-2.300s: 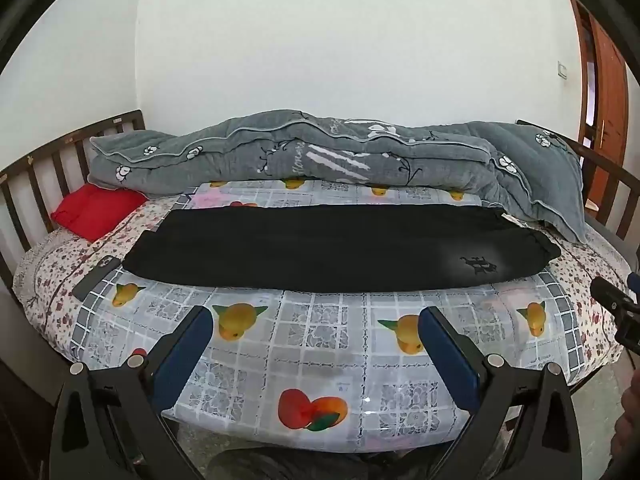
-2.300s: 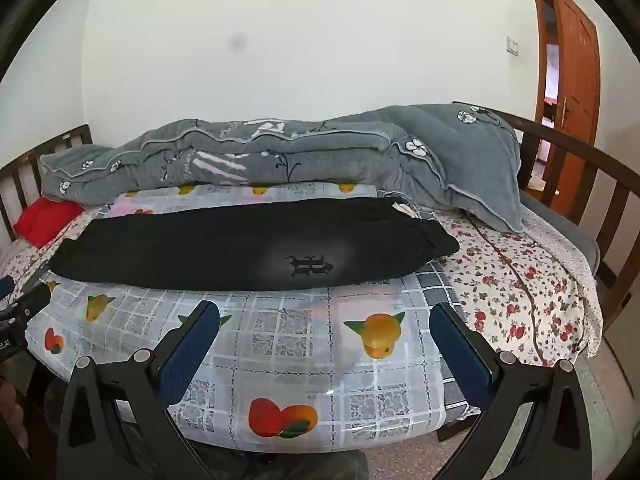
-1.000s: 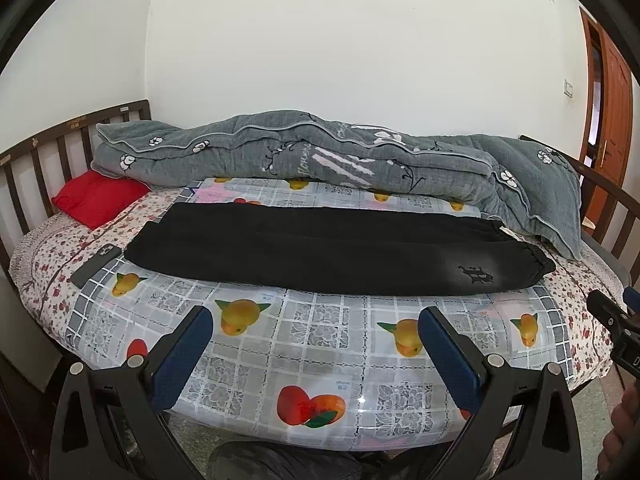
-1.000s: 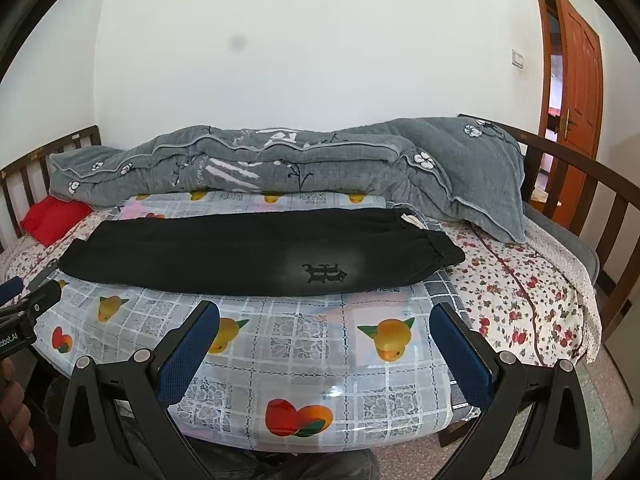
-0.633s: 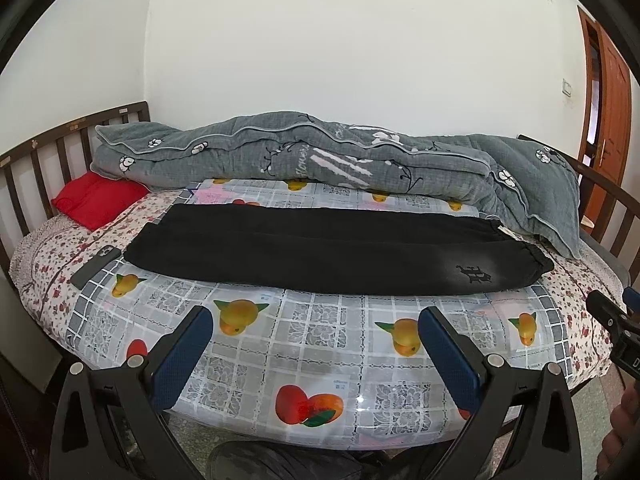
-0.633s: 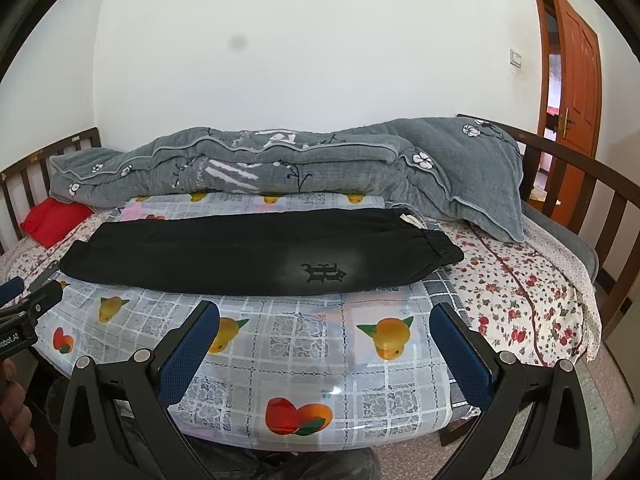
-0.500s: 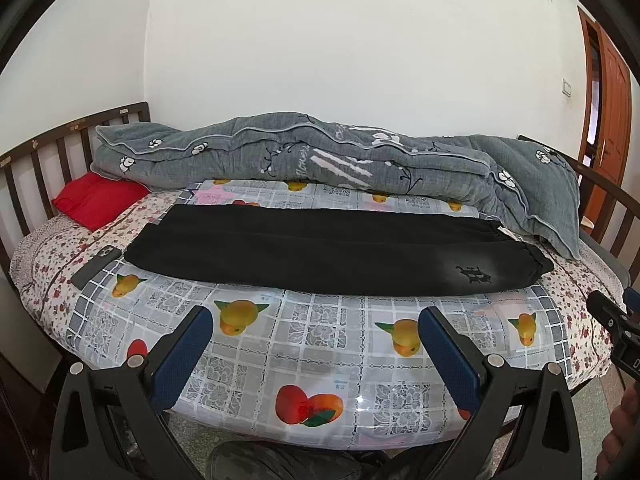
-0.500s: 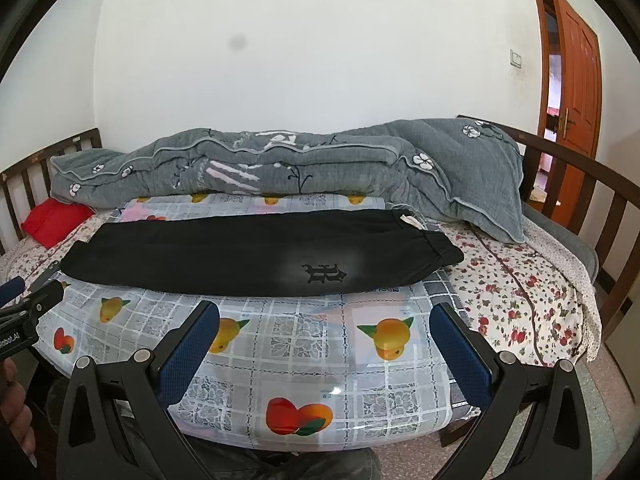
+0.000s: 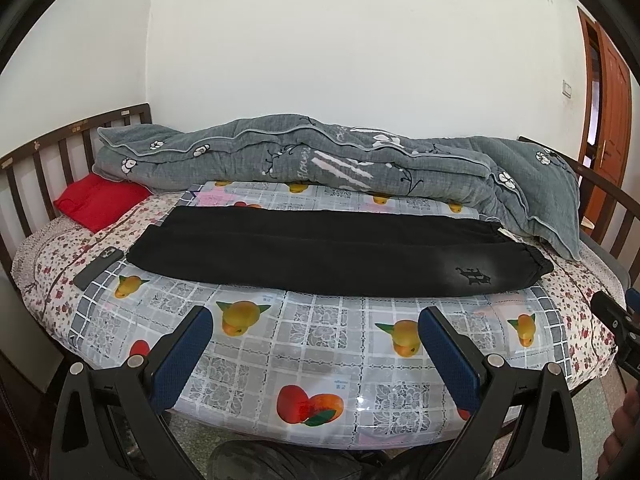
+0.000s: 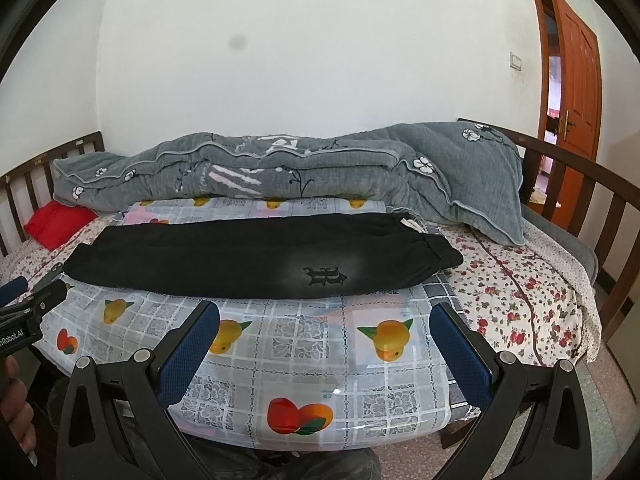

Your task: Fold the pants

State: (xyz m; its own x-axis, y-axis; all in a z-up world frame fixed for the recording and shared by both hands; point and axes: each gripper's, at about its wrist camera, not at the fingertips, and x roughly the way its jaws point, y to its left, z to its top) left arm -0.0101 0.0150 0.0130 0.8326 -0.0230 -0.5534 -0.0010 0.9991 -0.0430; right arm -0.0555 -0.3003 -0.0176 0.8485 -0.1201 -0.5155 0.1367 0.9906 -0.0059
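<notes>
Black pants (image 9: pixel 328 254) lie flat lengthwise across the bed on a fruit-print plastic cover, folded in half along their length, waistband to the right, a dark logo near it. They also show in the right wrist view (image 10: pixel 256 260). My left gripper (image 9: pixel 314 332) is open and empty, held off the bed's front edge, well short of the pants. My right gripper (image 10: pixel 324 328) is open and empty too, likewise in front of the bed. Each gripper's side shows at the edge of the other's view.
A rolled grey quilt (image 9: pixel 328 164) lies along the wall behind the pants. A red pillow (image 9: pixel 98 200) sits at the left end, a dark phone (image 9: pixel 98 268) near the pants' left end. Wooden rails (image 10: pixel 580 200) border both ends. An orange door (image 10: pixel 576 92) is at right.
Both grippers have drifted slightly relative to the bed since the earliest frames. The pants have not moved. Both grippers stay open.
</notes>
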